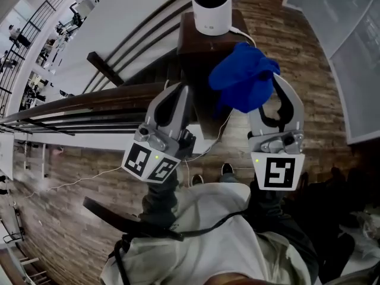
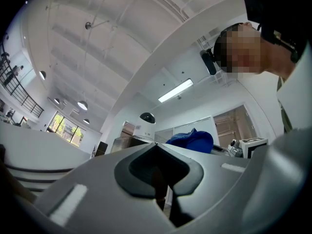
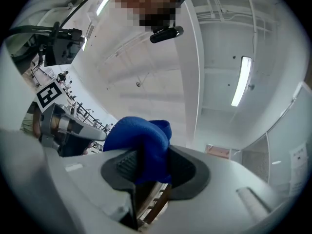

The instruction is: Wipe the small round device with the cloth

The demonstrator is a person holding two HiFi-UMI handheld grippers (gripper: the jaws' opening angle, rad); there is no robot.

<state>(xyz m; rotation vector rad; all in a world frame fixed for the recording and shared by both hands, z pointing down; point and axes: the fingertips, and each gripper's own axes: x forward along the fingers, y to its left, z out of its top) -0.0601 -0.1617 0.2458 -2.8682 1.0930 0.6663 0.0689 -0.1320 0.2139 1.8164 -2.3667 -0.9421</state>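
The jaws of the right gripper were clamped on a fold of the blue cloth, which bulged up between the dark pads. In the head view the cloth hung bunched from the tip of the right gripper and covered the jaw ends. The jaws of the left gripper stood together with only a thin seam between the pads and nothing in them.

Both grippers were held out in front of the person's chest, side by side and pointing forward, with the marker cubes nearest the body. The left gripper lay just left of the cloth.

The small round device, white with a black dome top, stood upright on a dark wooden stand ahead of both grippers. The cloth was near it, below and to its right, and not touching it. A white cable ran from the device's base. From the left gripper's camera the device showed just left of the cloth.
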